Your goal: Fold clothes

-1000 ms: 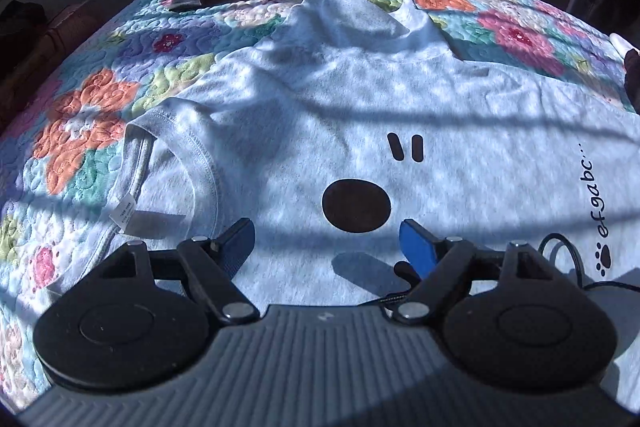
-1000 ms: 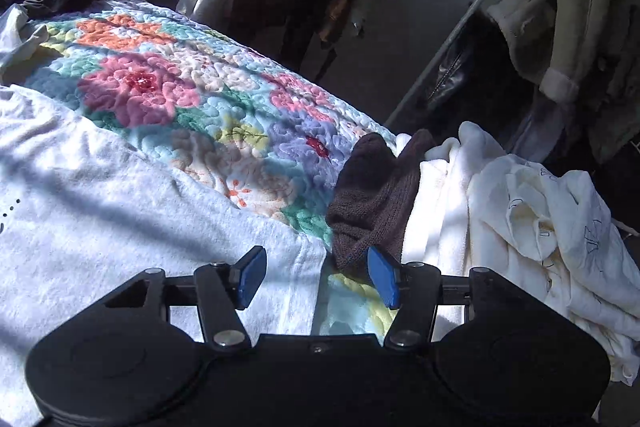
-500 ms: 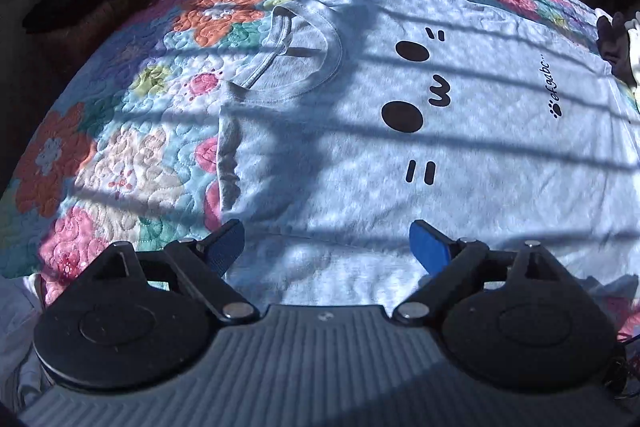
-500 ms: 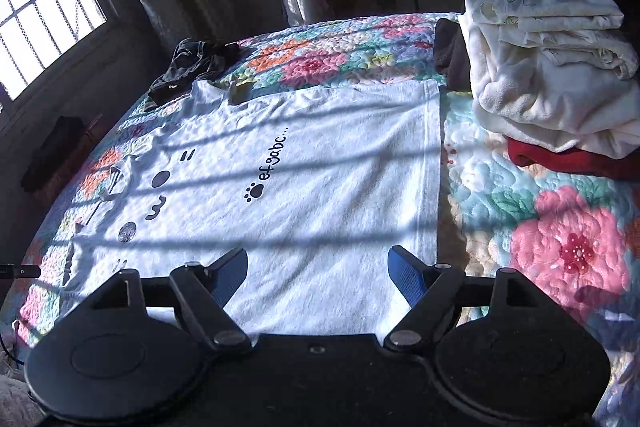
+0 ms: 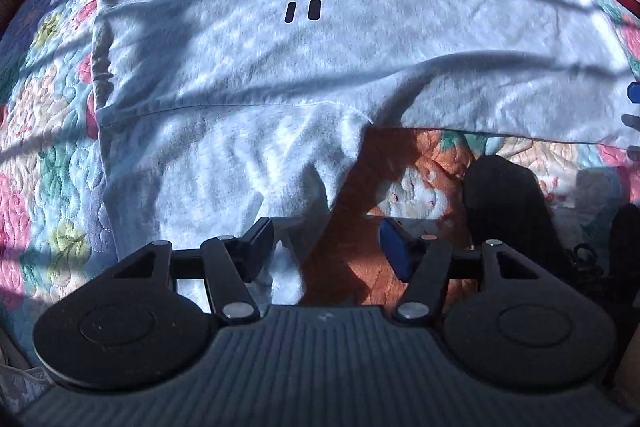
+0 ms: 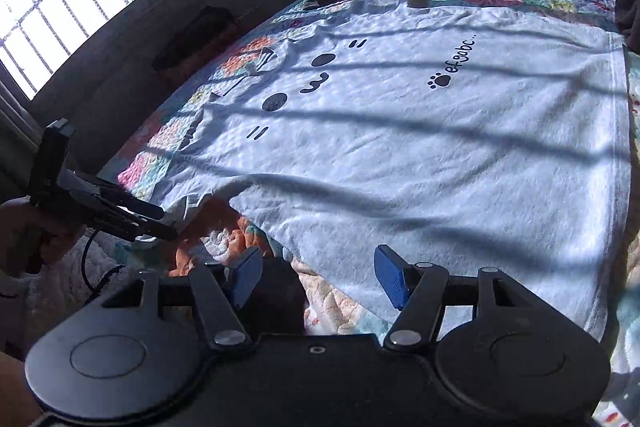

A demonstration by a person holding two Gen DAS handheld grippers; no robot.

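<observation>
White cat-face T-shirt (image 6: 420,155) lies flat on the floral quilt (image 5: 44,163), left gripper (image 5: 326,251) closing half-wide over the 6 o'clock sleeve, right gripper (image 6: 316,275) half-wide and empty, so a shallow bite could slip.

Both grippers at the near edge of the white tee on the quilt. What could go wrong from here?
1. The left gripper, whose jaws have just been closing, has the bunched sleeve between its fingers but no clear pinch; it may catch only one layer.
2. The right gripper, also just closing, straddles the t-shirt's side edge with quilt directly underneath; it could nip quilt too.
3. The sleeve is already wrinkled, so the fold may set crooked.
</observation>
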